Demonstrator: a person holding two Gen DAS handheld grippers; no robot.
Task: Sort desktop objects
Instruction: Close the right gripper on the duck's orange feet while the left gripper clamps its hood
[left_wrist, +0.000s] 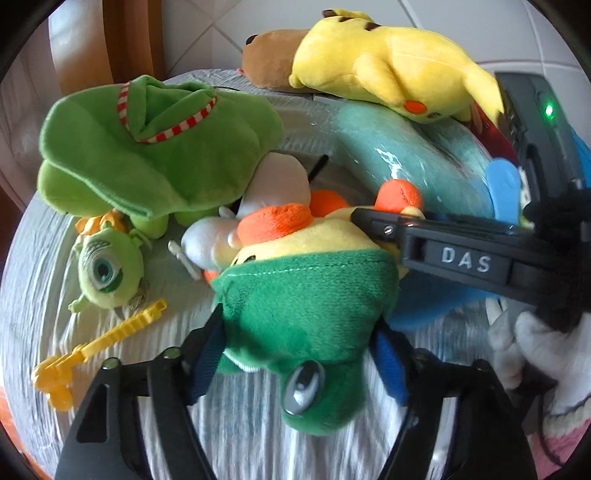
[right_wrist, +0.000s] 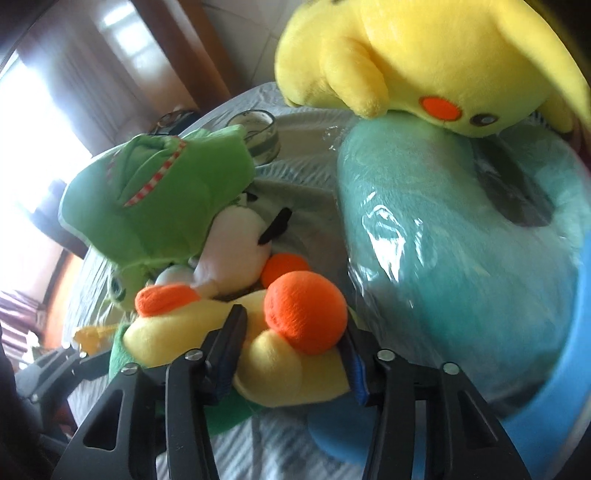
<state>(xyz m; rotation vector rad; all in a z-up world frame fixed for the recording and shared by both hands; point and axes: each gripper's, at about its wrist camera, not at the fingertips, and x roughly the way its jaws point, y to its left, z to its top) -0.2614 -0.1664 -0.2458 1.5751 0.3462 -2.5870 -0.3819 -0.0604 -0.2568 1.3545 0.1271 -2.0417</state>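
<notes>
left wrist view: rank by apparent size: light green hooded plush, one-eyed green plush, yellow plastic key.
1. light green hooded plush
2. one-eyed green plush
3. yellow plastic key, longer but thinner; a close call with 2.

A table (left_wrist: 48, 266) under pale ribbed cloth carries a yellow toy key (left_wrist: 92, 343) near left, a one-eyed green plush (left_wrist: 107, 266) beside it, and a glass (right_wrist: 258, 136) far back.

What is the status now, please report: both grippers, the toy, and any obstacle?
Left gripper shut on green frog plush. Right gripper shut on the same plush, at its yellow leg. Wrapped blue pillow close beside.
</notes>
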